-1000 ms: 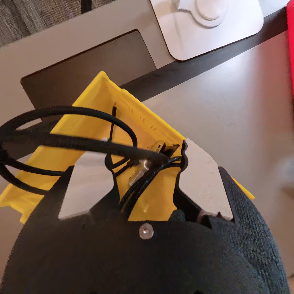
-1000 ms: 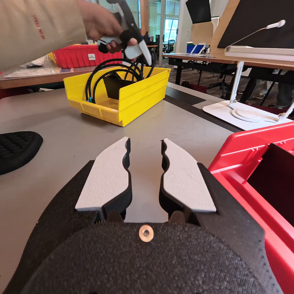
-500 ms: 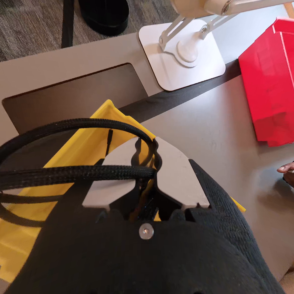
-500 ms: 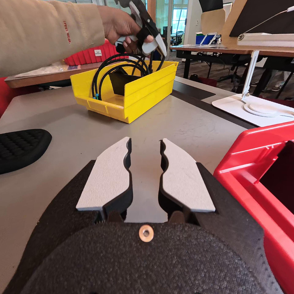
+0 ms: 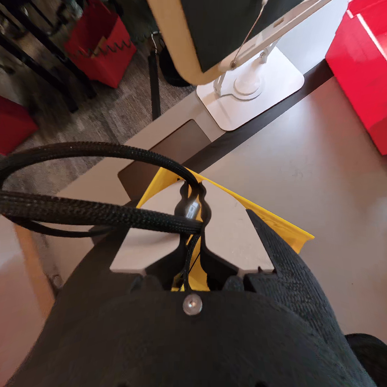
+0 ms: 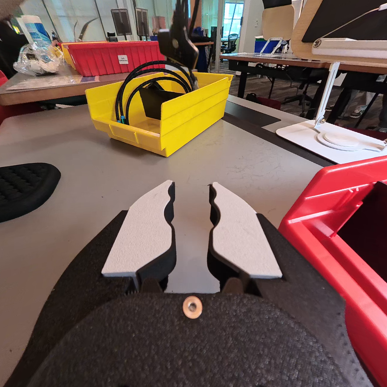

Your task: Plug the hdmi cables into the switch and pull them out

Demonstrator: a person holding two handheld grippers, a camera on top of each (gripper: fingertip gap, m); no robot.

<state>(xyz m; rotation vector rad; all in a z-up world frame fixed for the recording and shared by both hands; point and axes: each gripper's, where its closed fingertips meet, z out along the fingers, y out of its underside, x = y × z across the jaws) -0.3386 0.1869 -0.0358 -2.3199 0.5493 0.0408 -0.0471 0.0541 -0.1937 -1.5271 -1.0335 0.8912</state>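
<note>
My left gripper (image 5: 192, 185) is shut on black braided hdmi cables (image 5: 100, 211), with a silver plug (image 5: 192, 209) showing between its fingers. It holds them above the yellow bin (image 5: 272, 215). The cables loop out to the left. In the right wrist view the left gripper (image 6: 178, 46) is blurred above the yellow bin (image 6: 188, 119), and the cable loops (image 6: 134, 85) still reach down into the bin. A black angular piece (image 6: 157, 100) stands in the bin. My right gripper (image 6: 191, 186) is open and empty, low over the grey table.
A red bin (image 6: 326, 219) sits close on the right of my right gripper. A black textured pad (image 6: 21, 188) lies at the left. A white stand base (image 6: 335, 142) is at the back right, also in the left wrist view (image 5: 251, 98). A red crate (image 6: 113, 56) stands on another table behind. One gripper's finger ends stand about 35 cm off the other's. My right gripper's tips are some 35 cm from the white stand base (image 6: 335, 142). My left wrist view (image 5: 250, 88) looks at it from another angle.
My left gripper went from open around the cables in the bin to shut on them, then rose and tilted outward with them. My right gripper stayed open and almost still.
</note>
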